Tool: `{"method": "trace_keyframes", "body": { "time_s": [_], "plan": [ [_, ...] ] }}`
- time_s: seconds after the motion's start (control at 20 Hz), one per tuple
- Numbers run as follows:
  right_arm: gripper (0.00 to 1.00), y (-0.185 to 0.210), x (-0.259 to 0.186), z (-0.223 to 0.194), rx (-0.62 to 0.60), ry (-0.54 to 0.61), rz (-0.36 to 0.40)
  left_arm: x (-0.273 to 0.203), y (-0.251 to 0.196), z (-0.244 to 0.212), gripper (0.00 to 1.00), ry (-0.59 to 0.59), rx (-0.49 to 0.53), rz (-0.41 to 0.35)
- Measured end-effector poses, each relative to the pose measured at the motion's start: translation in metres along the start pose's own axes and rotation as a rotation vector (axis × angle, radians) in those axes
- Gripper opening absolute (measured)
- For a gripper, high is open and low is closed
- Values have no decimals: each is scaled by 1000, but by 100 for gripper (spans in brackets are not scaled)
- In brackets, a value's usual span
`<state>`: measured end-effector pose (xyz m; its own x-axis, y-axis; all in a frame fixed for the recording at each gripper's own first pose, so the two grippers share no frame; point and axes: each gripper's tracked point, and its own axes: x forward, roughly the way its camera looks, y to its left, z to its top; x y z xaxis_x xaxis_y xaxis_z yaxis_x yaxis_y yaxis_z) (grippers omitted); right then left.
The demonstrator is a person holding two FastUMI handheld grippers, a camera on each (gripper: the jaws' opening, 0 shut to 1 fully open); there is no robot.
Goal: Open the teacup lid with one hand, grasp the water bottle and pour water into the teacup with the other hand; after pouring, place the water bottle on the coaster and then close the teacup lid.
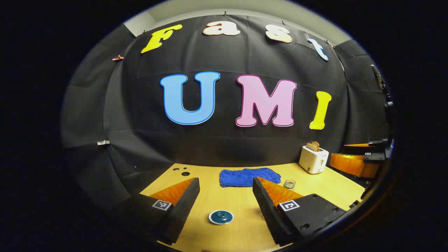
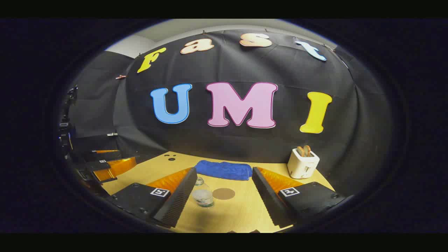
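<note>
Near the front edge of the tabletop (image 1: 241,206), the lidded teacup (image 1: 221,217) sits between the left gripper (image 1: 225,196)'s wide-spread fingers, untouched; over in the right gripper view, the right gripper (image 2: 224,196) gapes wide too, the water bottle (image 2: 203,196) just beside its left finger, the round coaster (image 2: 223,193) alongside; blue towel (image 2: 224,170) and white toaster (image 2: 303,163) line the back edge.
</note>
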<state>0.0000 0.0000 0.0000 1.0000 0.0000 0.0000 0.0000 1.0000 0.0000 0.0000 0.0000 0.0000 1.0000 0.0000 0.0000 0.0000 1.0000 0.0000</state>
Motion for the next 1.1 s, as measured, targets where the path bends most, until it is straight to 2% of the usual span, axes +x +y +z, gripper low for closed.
{"method": "trace_keyframes", "body": {
  "time_s": [0.45, 0.75, 1.1],
  "plan": [
    [98, 9, 12, -20, 12, 45, 55, 2, 12, -11, 95, 44, 6, 44],
    [98, 7, 16, -32, 23, 68, 57, 8, 15, -17, 95, 51, 38, 76],
    [98, 13, 12, -53, 7, 105, 106, 15, 14, -37, 95, 81, 45, 45]
  ]
}}
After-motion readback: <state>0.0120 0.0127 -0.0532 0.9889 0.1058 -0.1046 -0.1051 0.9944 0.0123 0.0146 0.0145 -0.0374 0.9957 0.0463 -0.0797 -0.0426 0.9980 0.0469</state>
